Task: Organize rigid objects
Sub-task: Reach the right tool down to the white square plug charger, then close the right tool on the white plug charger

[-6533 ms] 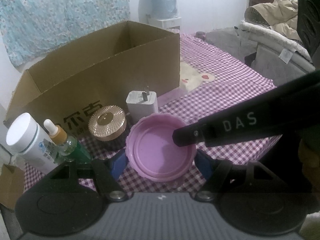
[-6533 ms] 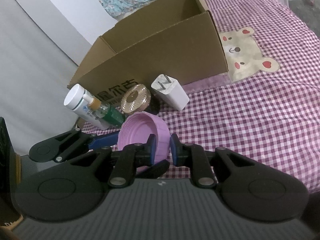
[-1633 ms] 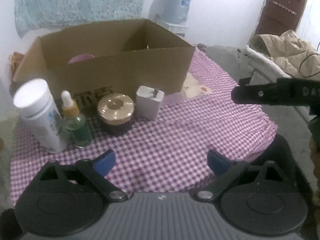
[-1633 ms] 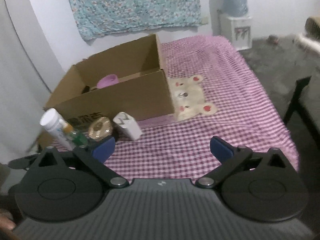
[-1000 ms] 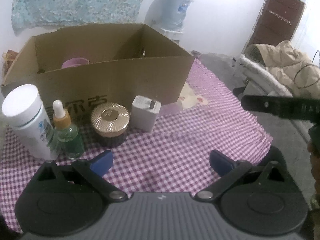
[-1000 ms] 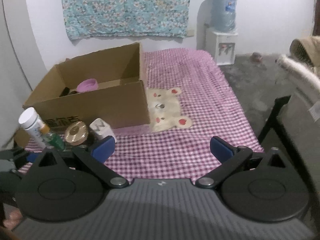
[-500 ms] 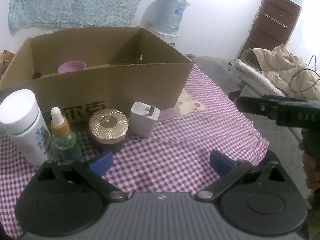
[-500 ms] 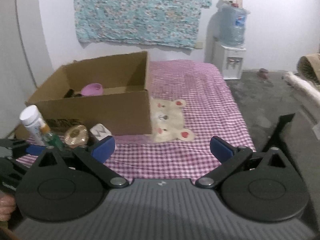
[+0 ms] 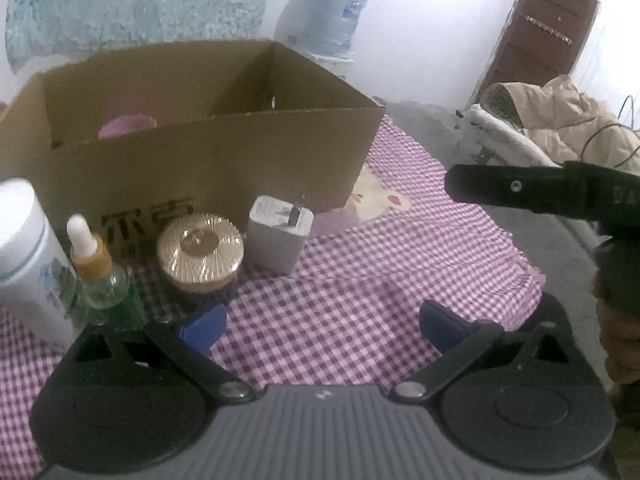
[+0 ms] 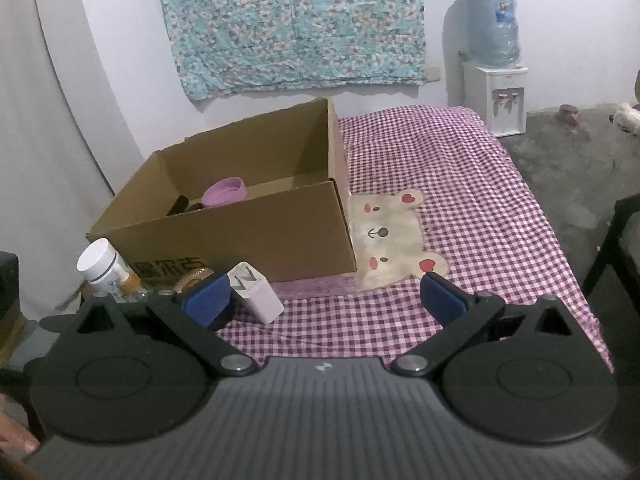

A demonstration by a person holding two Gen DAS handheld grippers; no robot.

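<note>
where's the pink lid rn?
In the cardboard box, the pink lid sits toward its left end beside a dark item; the left wrist view shows only its top edge.

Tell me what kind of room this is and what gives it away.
Most likely a room in a home, perhaps a bedroom or living space. A water dispenser stands against the wall, a floral cloth hangs behind, and a bear-print checked cloth covers the surface holding the cardboard box.

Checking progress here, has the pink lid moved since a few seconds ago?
Yes. The pink lid went from the cloth in front of the box to inside it.
</note>
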